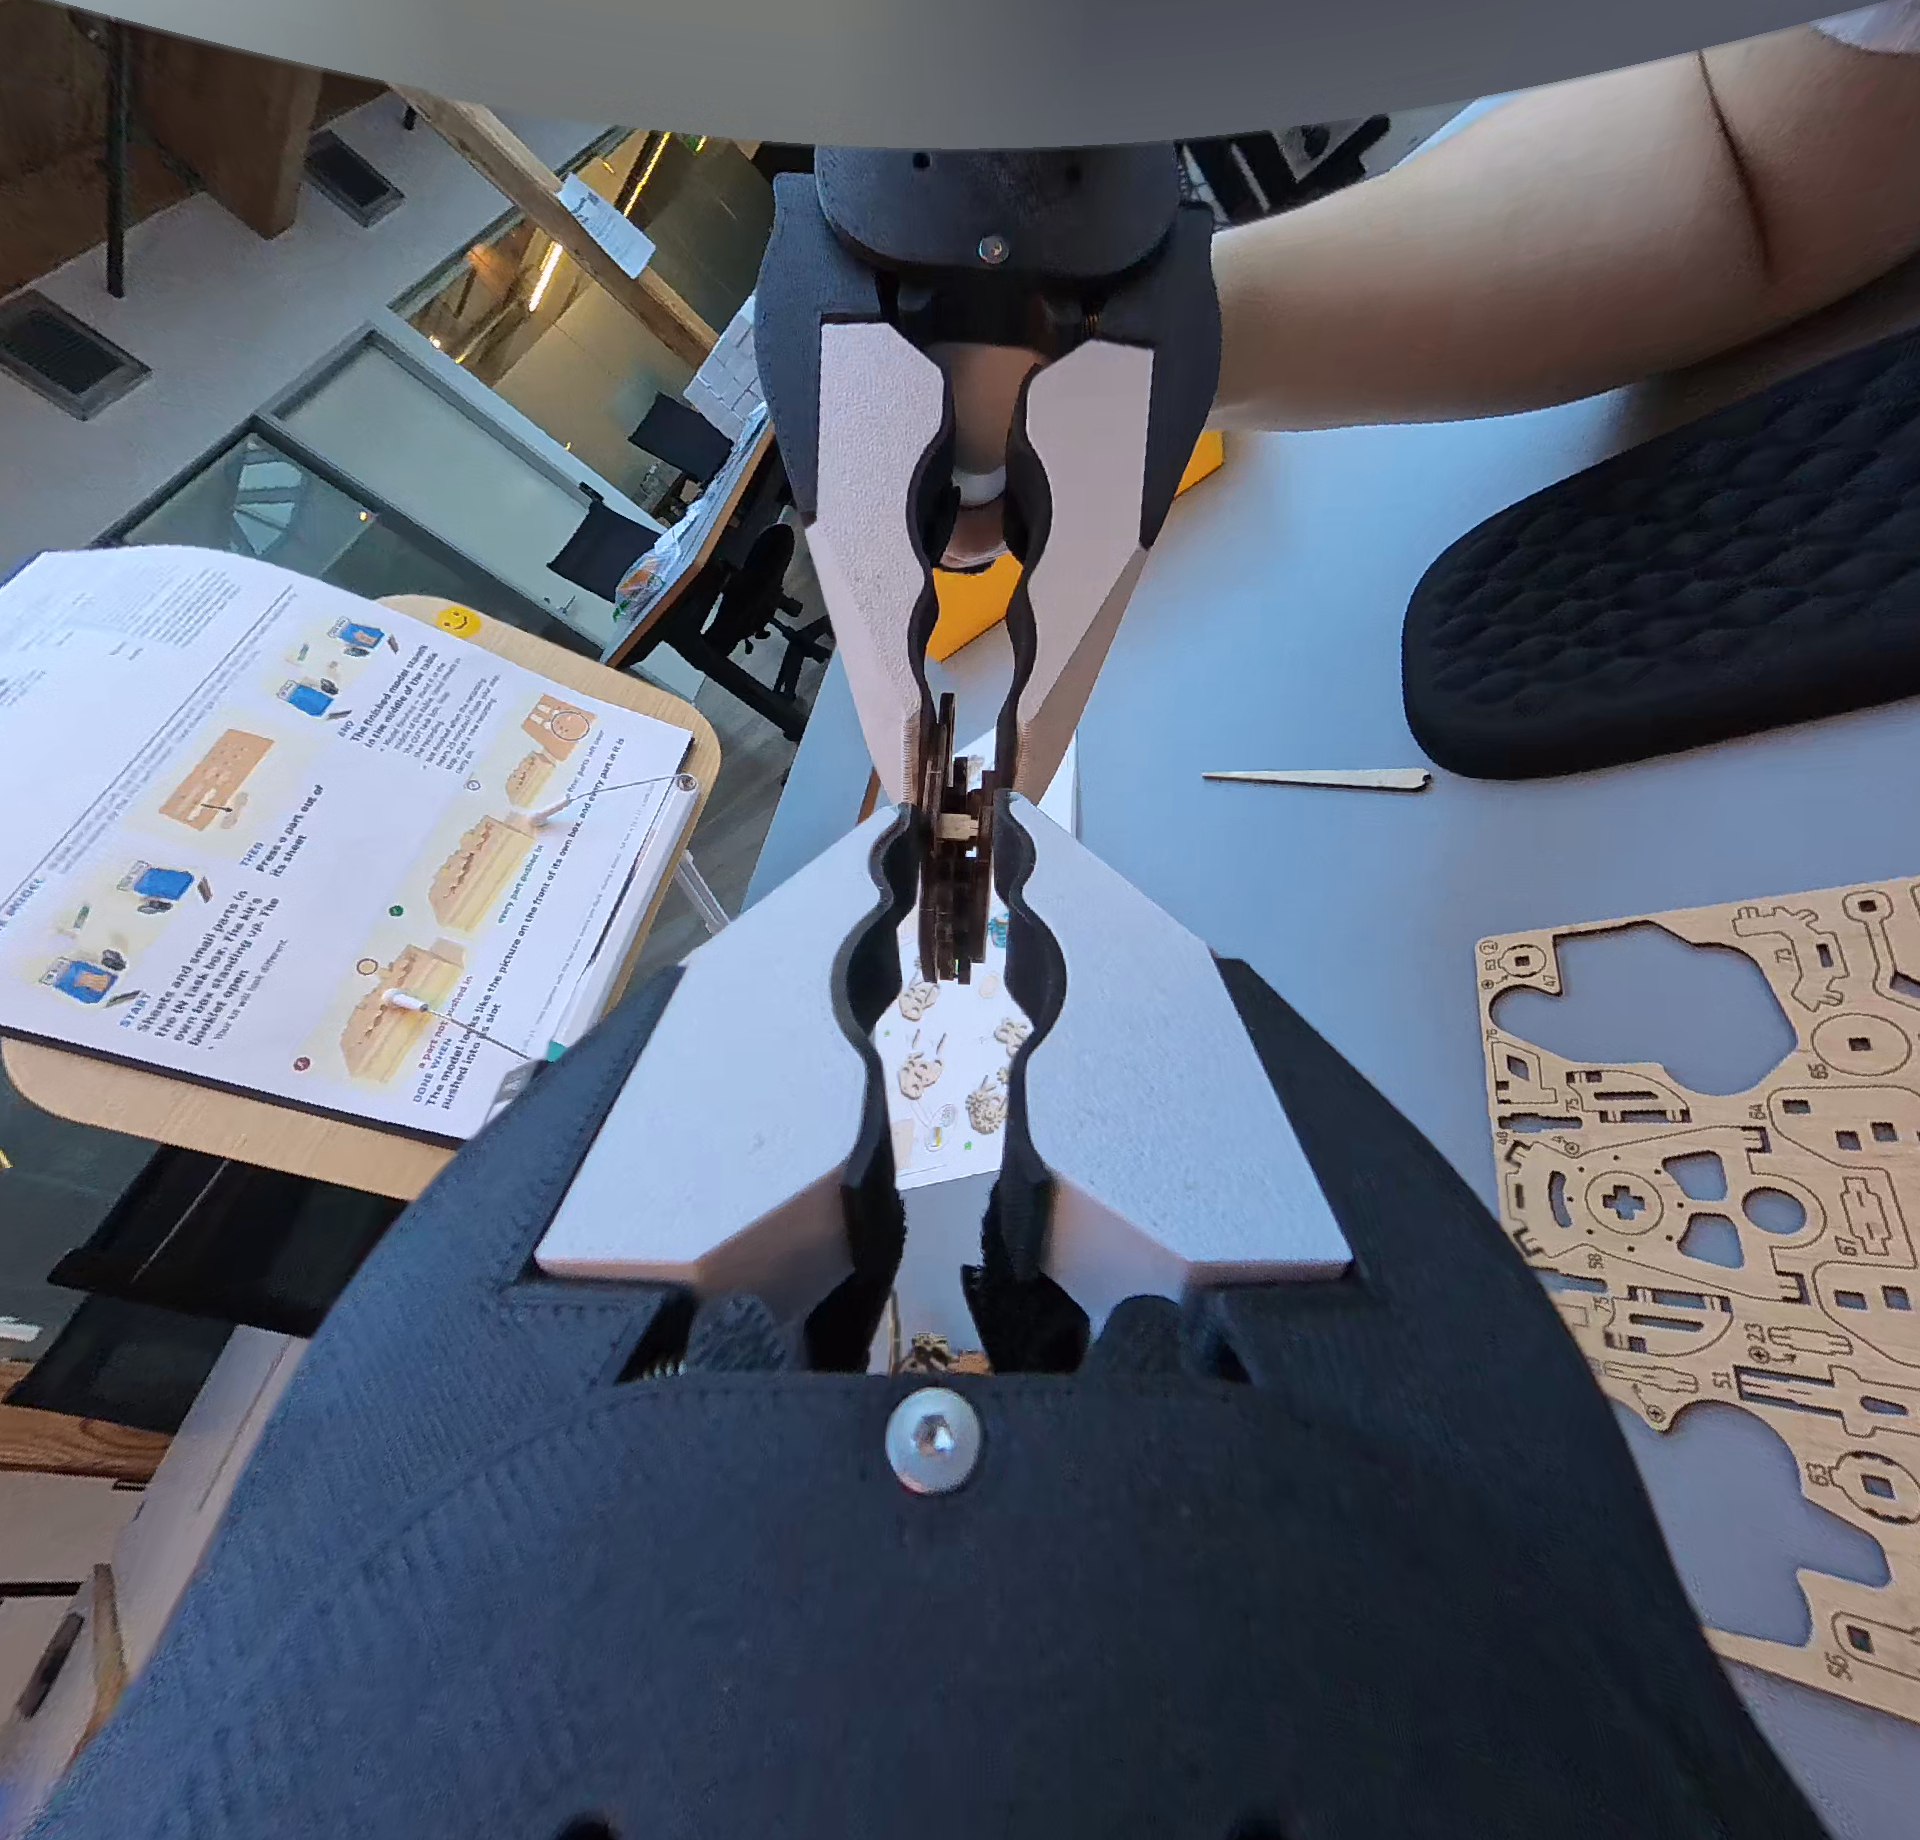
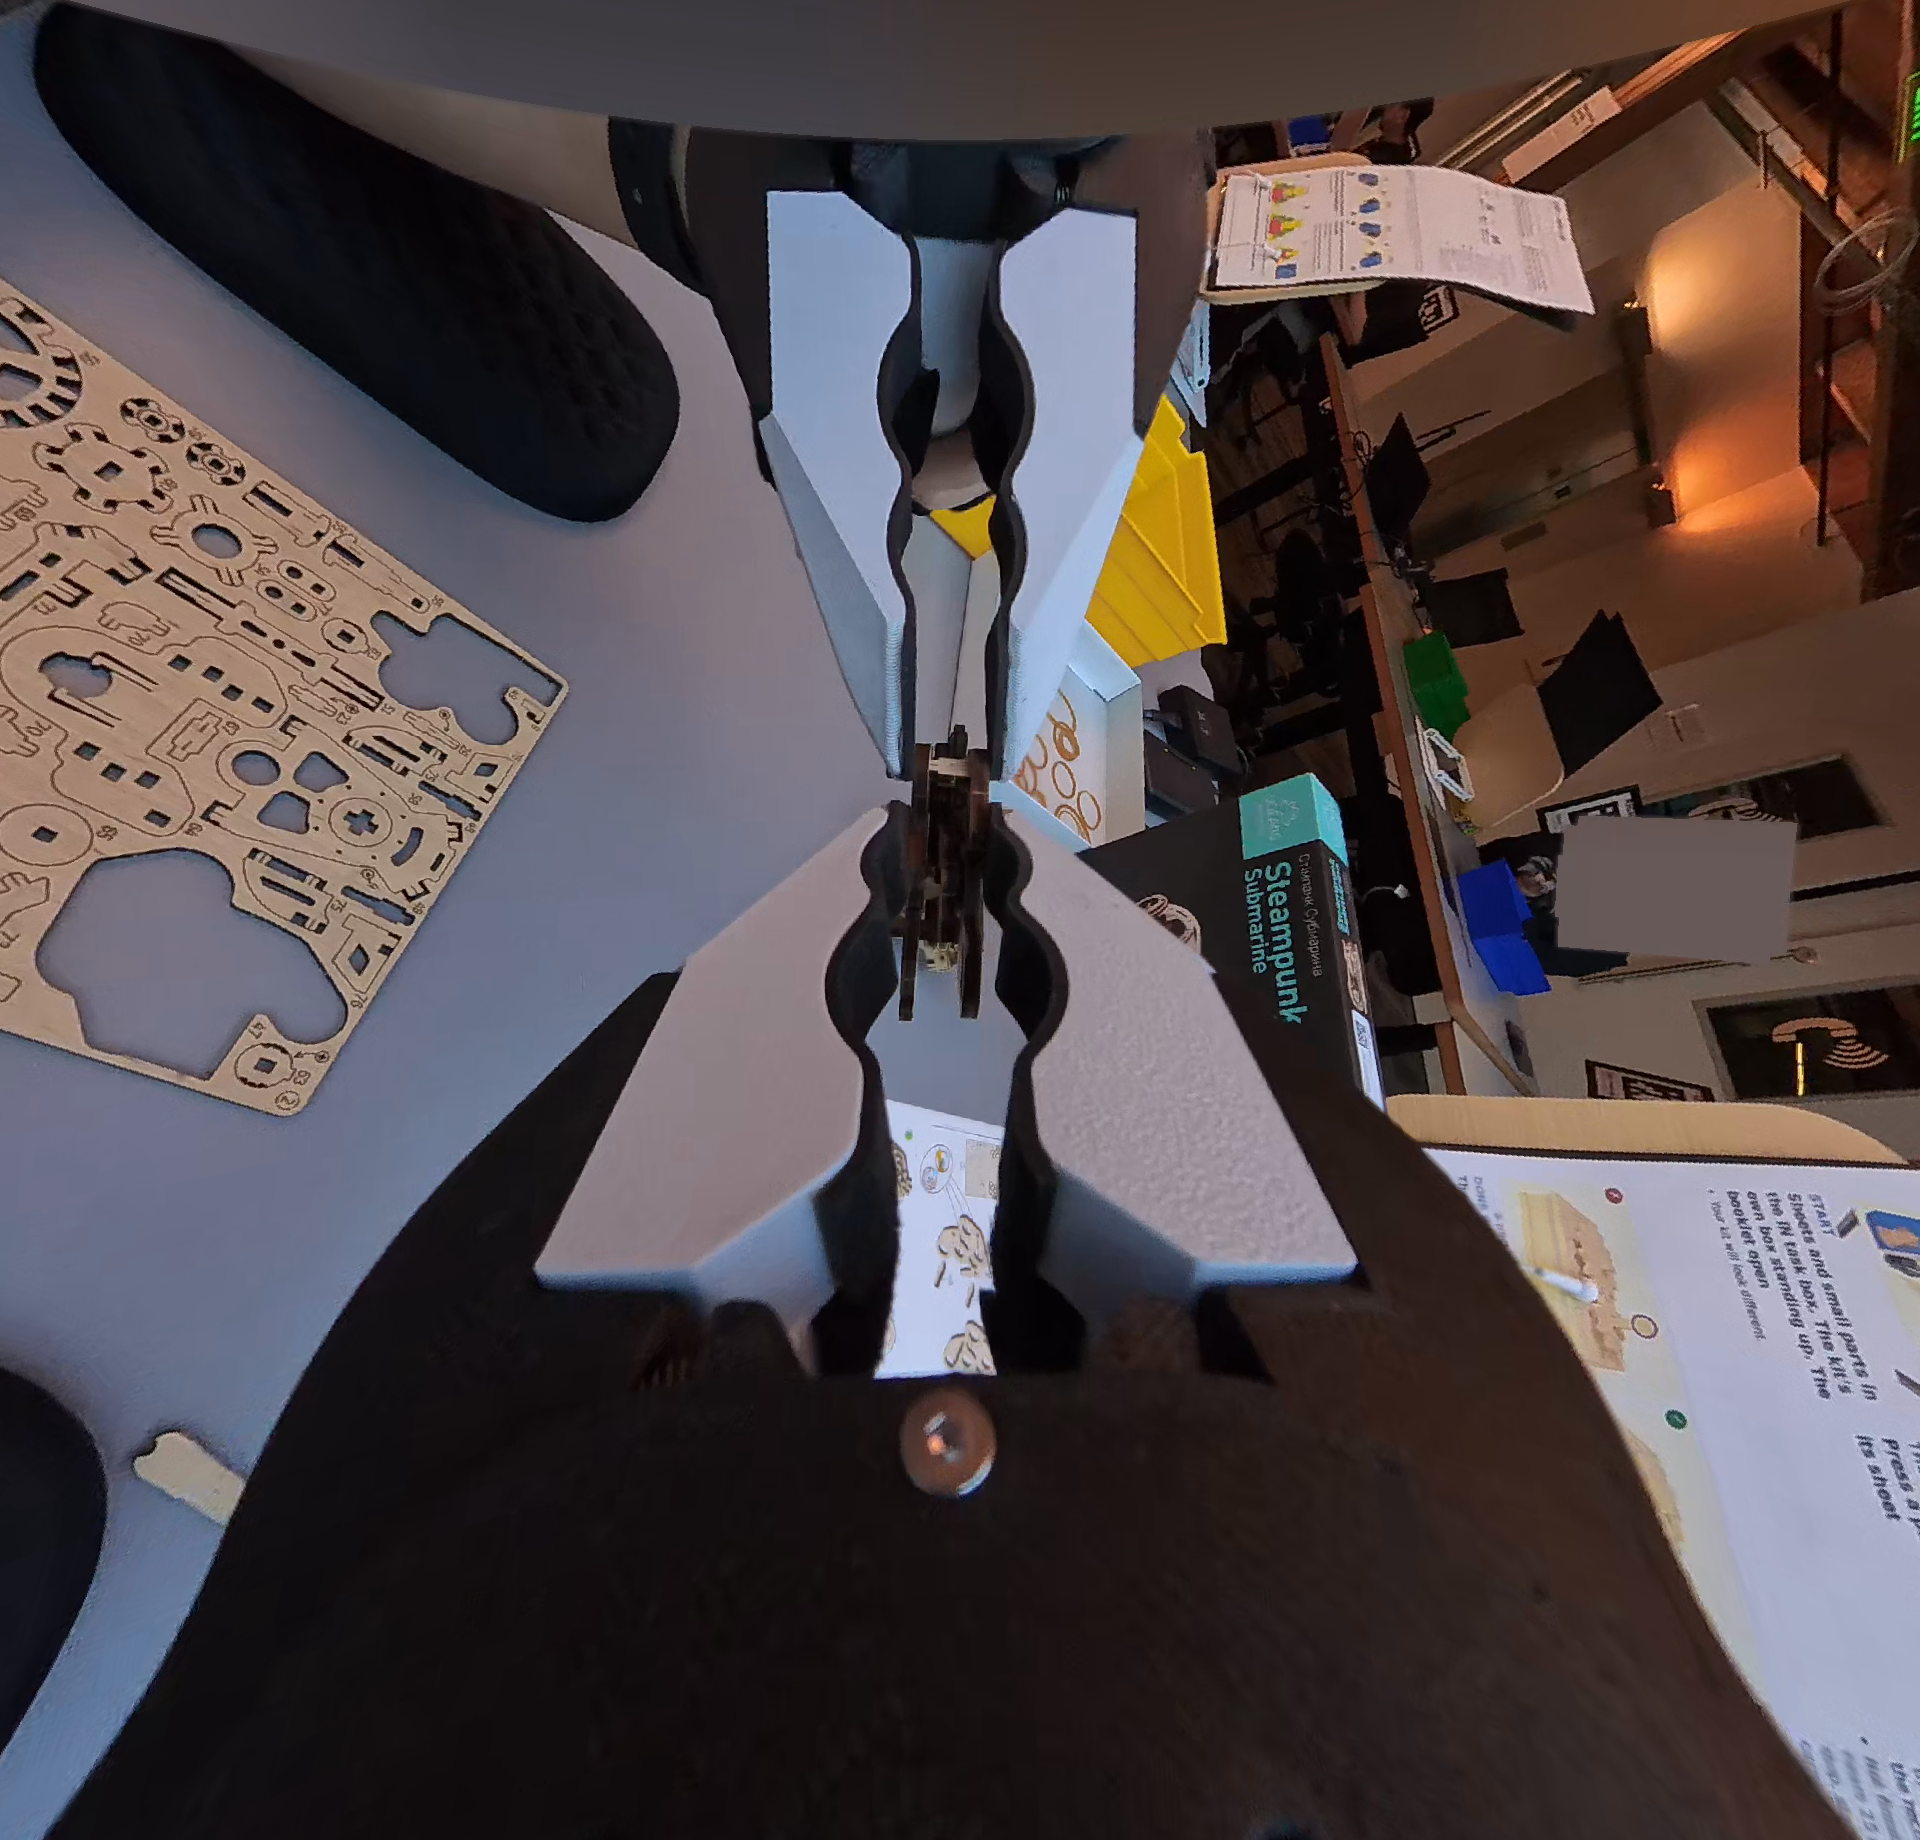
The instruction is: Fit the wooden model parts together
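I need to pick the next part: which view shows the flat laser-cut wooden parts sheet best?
The right wrist view: the flat laser-cut wooden parts sheet lies broad on the grey table, with cut-outs and empty holes clear. The left wrist view shows the sheet too, but cropped at the right edge.

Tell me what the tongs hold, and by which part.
Both tongs, left and right, pinch one small wooden assembly at opposite ends, tips nearly meeting, held above the table.
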{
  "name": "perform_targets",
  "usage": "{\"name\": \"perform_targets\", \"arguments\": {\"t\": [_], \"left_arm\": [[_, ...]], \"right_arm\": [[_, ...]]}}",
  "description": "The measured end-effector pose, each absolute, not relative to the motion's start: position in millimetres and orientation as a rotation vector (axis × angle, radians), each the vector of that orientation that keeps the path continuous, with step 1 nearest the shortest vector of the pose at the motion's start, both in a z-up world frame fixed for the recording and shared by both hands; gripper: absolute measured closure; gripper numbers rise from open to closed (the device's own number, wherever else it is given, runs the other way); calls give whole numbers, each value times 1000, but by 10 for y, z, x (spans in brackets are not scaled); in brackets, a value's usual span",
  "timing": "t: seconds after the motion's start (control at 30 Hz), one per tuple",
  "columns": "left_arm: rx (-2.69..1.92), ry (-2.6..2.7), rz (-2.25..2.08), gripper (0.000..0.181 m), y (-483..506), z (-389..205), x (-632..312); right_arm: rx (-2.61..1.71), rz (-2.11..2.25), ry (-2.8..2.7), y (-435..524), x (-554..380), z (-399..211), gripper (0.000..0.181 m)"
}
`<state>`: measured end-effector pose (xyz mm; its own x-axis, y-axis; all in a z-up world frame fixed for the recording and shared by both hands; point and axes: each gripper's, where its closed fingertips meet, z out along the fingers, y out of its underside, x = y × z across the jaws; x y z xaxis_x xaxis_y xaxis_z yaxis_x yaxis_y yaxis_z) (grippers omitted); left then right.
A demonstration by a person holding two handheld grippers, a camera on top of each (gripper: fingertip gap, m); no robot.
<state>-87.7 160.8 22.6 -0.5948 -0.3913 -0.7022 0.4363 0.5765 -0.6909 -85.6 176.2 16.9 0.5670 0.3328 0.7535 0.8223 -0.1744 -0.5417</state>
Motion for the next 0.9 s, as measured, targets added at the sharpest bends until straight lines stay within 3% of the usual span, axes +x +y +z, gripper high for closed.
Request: {"name": "perform_targets", "arguments": {"t": [0.9], "left_arm": [[74, 1871, -1202, 169, 1517, 320, -984]], "right_arm": [[-1644, -443, -992, 1672, -951, 261, 171]]}}
